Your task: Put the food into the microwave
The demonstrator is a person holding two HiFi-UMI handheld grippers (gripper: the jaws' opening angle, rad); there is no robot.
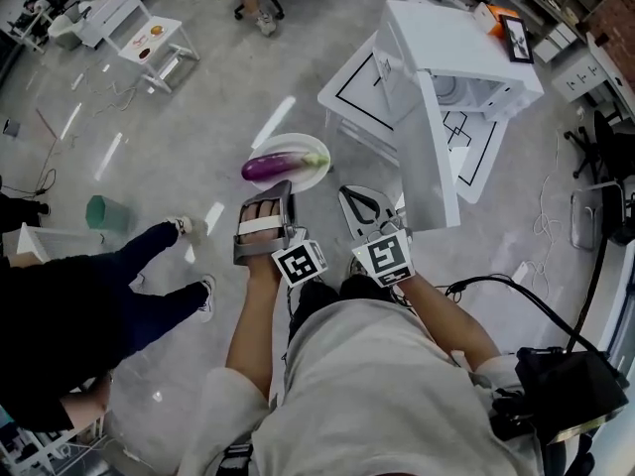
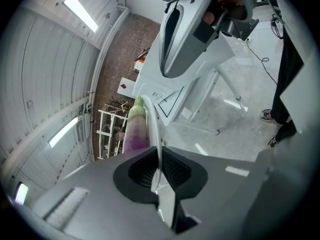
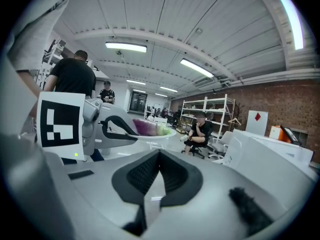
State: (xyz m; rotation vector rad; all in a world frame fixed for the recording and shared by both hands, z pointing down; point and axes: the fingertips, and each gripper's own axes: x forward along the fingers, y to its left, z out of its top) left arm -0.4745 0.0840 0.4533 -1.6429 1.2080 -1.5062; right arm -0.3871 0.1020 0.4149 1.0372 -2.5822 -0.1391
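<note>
A purple eggplant (image 1: pixel 270 167) lies on a white plate (image 1: pixel 310 153) held in the air over the floor. My left gripper (image 1: pixel 272 196) is shut on the plate's near rim. In the left gripper view the rim (image 2: pixel 156 134) runs edge-on between the jaws, with the eggplant (image 2: pixel 134 129) to its left. My right gripper (image 1: pixel 363 206) hangs beside it, shut and empty, just in front of the open door (image 1: pixel 434 157) of the white microwave (image 1: pixel 466 53). The right gripper view shows the plate (image 3: pixel 159 133), the eggplant (image 3: pixel 146 127) and the microwave (image 3: pixel 270 156) at right.
The microwave stands on a white table (image 1: pixel 349 92) marked with black lines. A person in dark clothes (image 1: pixel 89 296) stands close at left, near a green bin (image 1: pixel 107 212). Another small table (image 1: pixel 159 43) sits far left. Cables (image 1: pixel 541 300) trail at right. A seated person (image 3: pixel 200 131) is farther off.
</note>
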